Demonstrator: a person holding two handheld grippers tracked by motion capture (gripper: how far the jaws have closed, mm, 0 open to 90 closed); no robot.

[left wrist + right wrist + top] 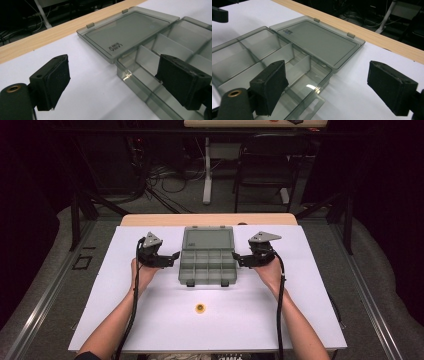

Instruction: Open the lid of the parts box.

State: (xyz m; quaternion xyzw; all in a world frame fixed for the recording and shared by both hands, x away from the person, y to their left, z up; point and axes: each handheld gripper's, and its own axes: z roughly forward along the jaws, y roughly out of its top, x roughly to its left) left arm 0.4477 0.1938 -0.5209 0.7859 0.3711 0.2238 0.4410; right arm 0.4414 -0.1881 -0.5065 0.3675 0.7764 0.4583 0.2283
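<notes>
A smoky clear compartment box lies open in the middle of the white sheet, its lid folded flat toward the far side. Its compartments look empty. My left gripper hovers just off the box's left side, jaws open; in the left gripper view the box's corner wall lies between the pads untouched. My right gripper stands open at the box's right side; in the right gripper view the box's edge sits between its pads, free of them. A small yellow round piece rests nearer the person.
The white sheet covers a wooden table whose far edge shows bare. Behind the table stand a black chair and a desk leg with loose cables on the floor. Black stand legs flank the table.
</notes>
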